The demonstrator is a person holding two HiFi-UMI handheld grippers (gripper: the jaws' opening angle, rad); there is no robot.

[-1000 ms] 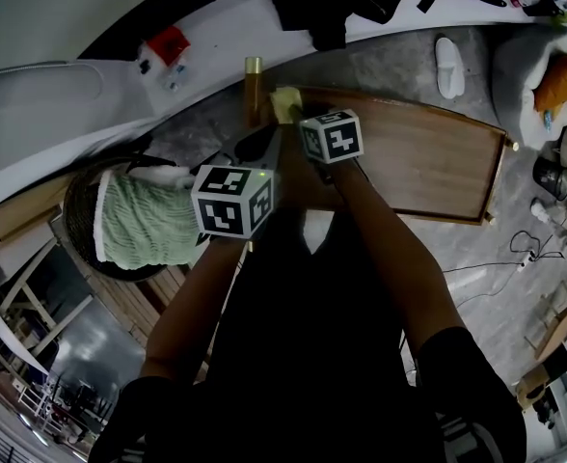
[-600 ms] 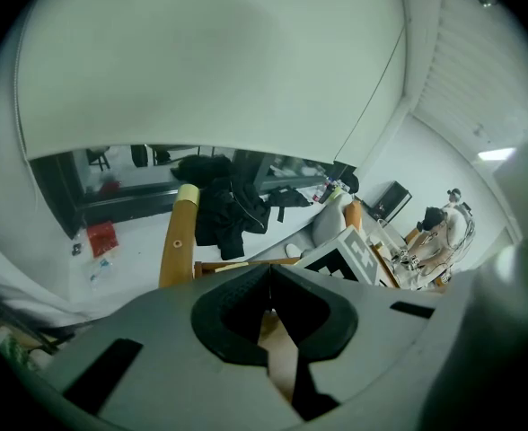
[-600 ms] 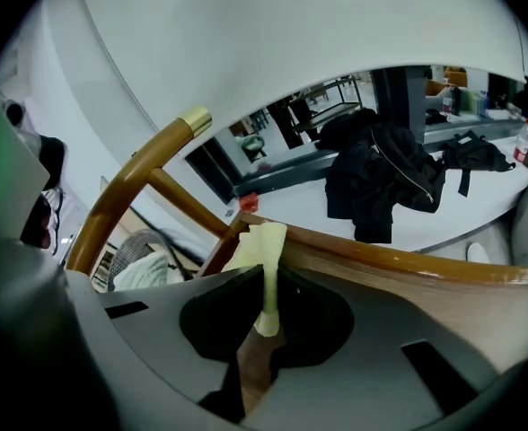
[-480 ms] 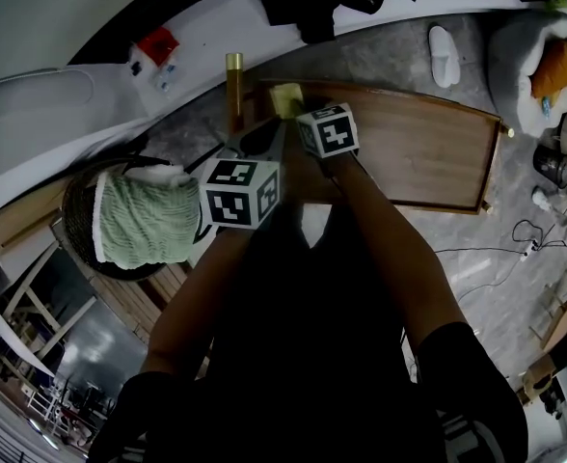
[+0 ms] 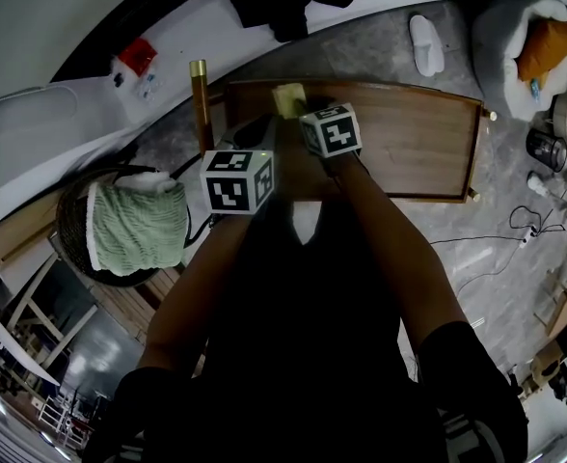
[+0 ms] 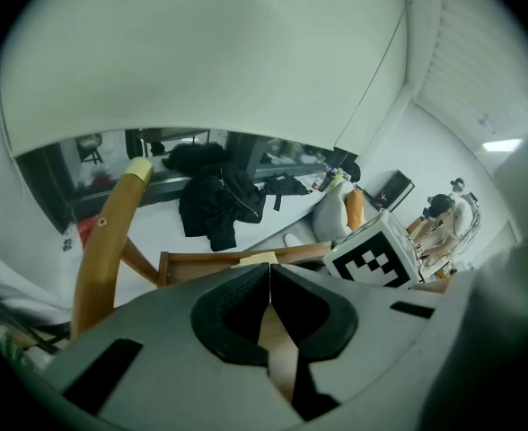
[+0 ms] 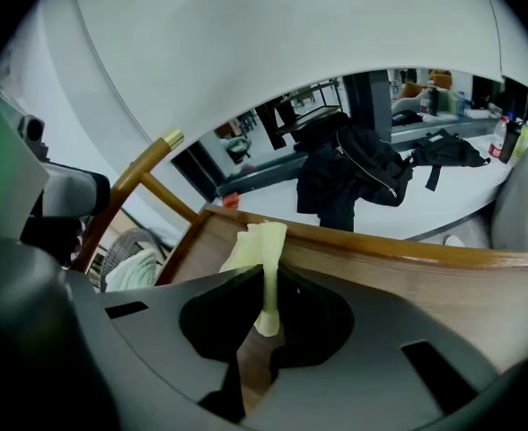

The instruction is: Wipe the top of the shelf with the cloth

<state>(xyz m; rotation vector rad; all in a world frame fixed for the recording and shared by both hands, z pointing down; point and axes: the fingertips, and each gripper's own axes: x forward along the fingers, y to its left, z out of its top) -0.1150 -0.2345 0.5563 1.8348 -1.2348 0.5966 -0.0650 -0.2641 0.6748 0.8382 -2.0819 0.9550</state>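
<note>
The right gripper (image 7: 266,285) has its jaws clamped on the yellow cloth (image 7: 260,241), which sits at the far left corner of the shelf (image 5: 409,148). From there the shelf's long top runs off to the right, so the wipe likely goes that way. The left gripper (image 6: 269,281), jaws closed on nothing, hovers near the shelf's left end.
</note>
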